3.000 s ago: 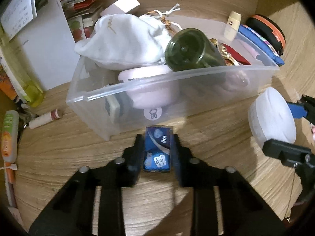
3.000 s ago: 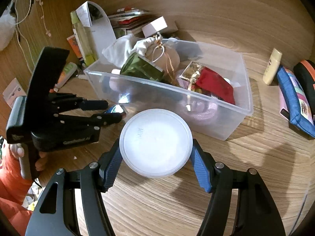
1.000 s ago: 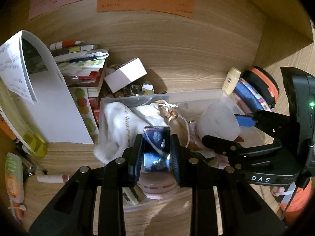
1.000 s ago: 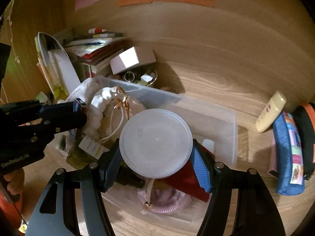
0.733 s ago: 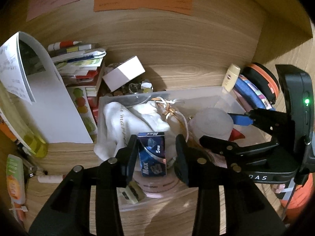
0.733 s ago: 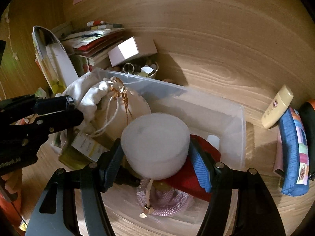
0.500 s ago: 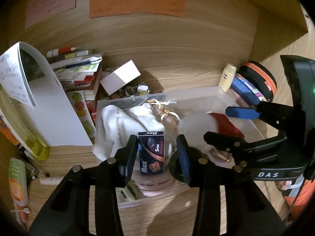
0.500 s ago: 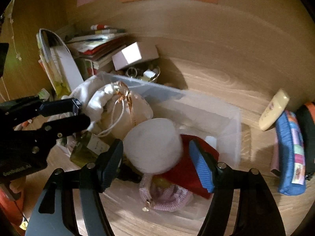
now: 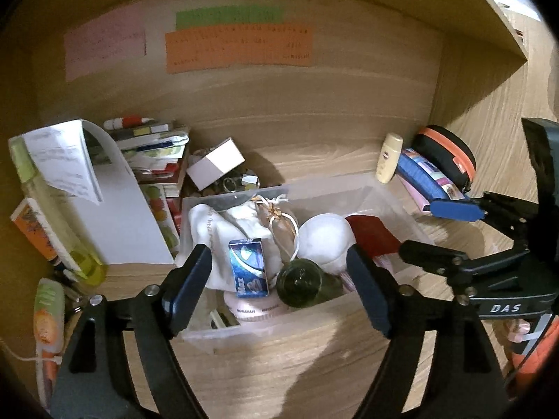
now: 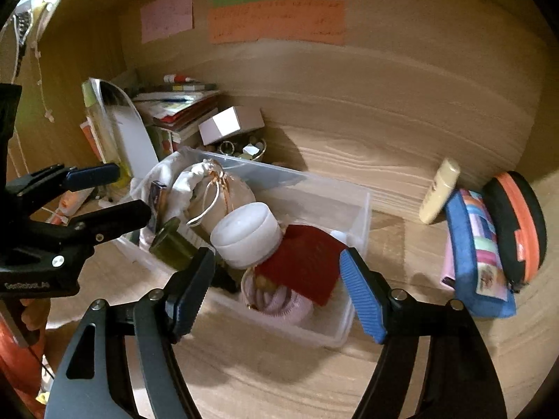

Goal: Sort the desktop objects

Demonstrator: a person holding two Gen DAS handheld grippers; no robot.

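A clear plastic bin (image 9: 391, 206) (image 10: 360, 209) on the wooden desk holds a white drawstring pouch (image 9: 230, 223) (image 10: 188, 181), a green bottle (image 9: 300, 286) (image 10: 171, 242), a red pouch (image 10: 304, 262) and pink rope (image 10: 276, 302). A small blue box (image 9: 248, 268) lies on the white pouch. A white round jar (image 10: 246, 232) (image 9: 328, 237) rests in the bin's middle. My left gripper (image 9: 279, 289) is open and empty above the bin's near side. My right gripper (image 10: 276, 293) is open and empty, just behind the jar.
A stack of books and papers (image 9: 146, 146), a white box (image 9: 215, 167) and a curved white stand (image 9: 115, 209) sit left of the bin. A cream tube (image 10: 438, 190), a blue pencil case (image 10: 478, 251) and a black-orange case (image 10: 520, 223) lie on the right.
Both grippers carried their objects over the bin and opened. The blue box dropped onto the white pouch, the white jar into the bin's middle. Both grippers have drawn back with jaws wide.
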